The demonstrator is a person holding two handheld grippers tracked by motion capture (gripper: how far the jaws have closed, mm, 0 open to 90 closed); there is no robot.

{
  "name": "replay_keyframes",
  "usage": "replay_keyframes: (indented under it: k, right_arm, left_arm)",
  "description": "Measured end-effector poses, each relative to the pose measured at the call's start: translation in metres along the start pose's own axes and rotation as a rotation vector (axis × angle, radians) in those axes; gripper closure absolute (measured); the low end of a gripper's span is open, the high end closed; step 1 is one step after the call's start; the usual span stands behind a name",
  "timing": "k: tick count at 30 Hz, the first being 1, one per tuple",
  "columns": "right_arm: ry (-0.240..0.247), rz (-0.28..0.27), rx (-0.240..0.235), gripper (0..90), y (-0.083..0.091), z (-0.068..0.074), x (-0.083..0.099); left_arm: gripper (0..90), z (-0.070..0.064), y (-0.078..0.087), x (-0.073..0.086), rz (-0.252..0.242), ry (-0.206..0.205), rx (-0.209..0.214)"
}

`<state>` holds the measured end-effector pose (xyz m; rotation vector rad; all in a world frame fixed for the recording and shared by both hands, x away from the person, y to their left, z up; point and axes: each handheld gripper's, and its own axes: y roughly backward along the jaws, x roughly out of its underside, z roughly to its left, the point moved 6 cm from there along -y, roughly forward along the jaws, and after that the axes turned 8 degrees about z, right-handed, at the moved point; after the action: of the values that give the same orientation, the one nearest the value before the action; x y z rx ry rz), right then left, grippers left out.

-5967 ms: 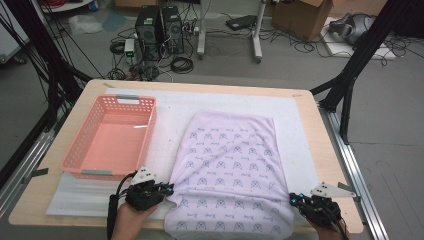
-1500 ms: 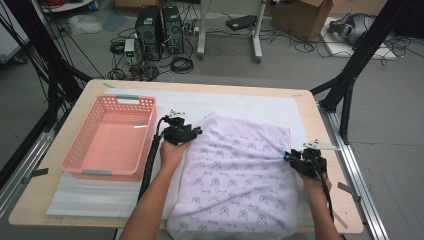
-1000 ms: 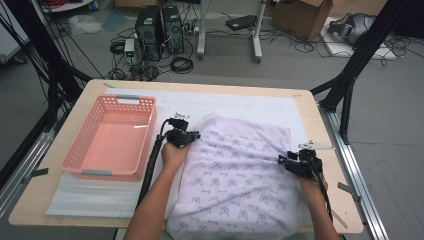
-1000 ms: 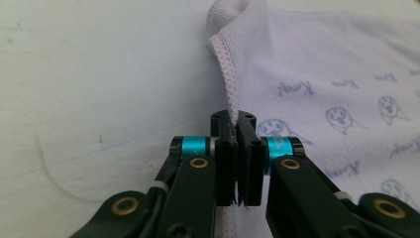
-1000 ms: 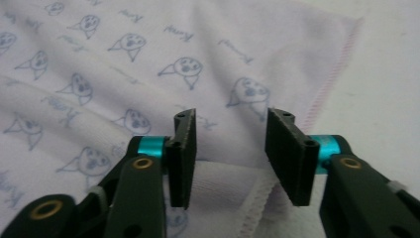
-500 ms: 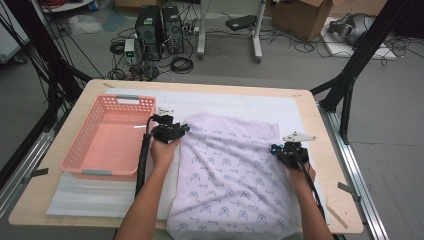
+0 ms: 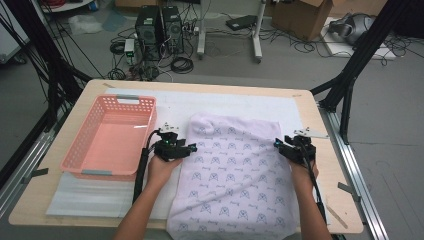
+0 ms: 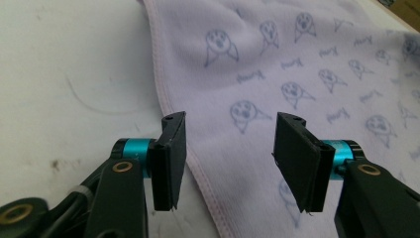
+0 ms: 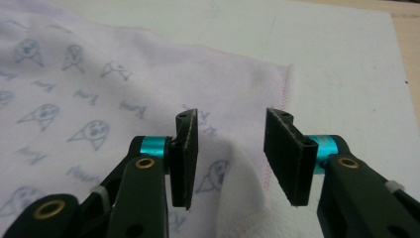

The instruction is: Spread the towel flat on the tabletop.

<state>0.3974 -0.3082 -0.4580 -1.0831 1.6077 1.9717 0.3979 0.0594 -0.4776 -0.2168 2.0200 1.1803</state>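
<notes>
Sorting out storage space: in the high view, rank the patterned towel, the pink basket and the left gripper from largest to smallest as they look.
1. Patterned towel, covering the most of the table.
2. Pink basket, clearly smaller than the towel, though it sits about as far from the camera.
3. Left gripper, far the smallest, with its jaws apart at the towel's left edge.

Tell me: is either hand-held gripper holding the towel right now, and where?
No. Left hand-held gripper and right hand-held gripper both stand open over the side hems of the towel; no cloth is pinched.
</notes>
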Motion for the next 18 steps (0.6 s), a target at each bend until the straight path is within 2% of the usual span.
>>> replay_keyframes:
  k: [2,5,6,8,9,10,13,14,16,18]
  right_arm:
    - [-0.027,-0.01,-0.078,51.5,0.008,0.001,0.002]
    - [-0.01,-0.02,-0.11,51.2,0.021,0.002,0.008]
    - [-0.005,-0.018,-0.116,51.1,0.024,0.001,0.011]
    - [-0.001,-0.013,-0.119,51.1,0.028,0.0,0.018]
    - [-0.009,-0.015,-0.125,51.1,0.03,-0.001,0.021]
    - [-0.01,-0.017,-0.127,51.0,0.031,-0.003,0.024]
    - [-0.023,-0.018,-0.138,50.2,0.034,-0.003,0.029]
    - [-0.02,-0.017,-0.145,49.3,0.034,-0.002,0.029]
    - [-0.009,-0.016,-0.175,48.5,0.035,0.002,0.031]
    - [0.03,-0.007,-0.189,48.3,0.036,0.009,0.034]
  left_arm:
    - [42.0,-0.003,-0.003,0.004,0.044,-0.025,-0.007]
    - [41.5,-0.014,-0.008,0.007,0.064,-0.084,-0.014]
    - [42.5,-0.018,-0.009,0.008,0.07,-0.114,-0.034]
    - [44.9,-0.022,-0.011,0.009,0.075,-0.162,-0.107]
    - [49.2,-0.022,-0.011,0.01,0.072,-0.191,-0.144]
    - [54.3,-0.024,-0.011,0.01,0.062,-0.2,-0.142]
    - [78.2,-0.026,-0.011,0.01,0.057,-0.177,-0.12]
    - [81.6,-0.025,-0.012,0.01,0.052,-0.16,-0.116]
    - [83.9,-0.019,-0.012,0.008,0.039,-0.095,-0.11]
    - [84.5,-0.009,-0.01,0.005,0.022,-0.067,-0.143]
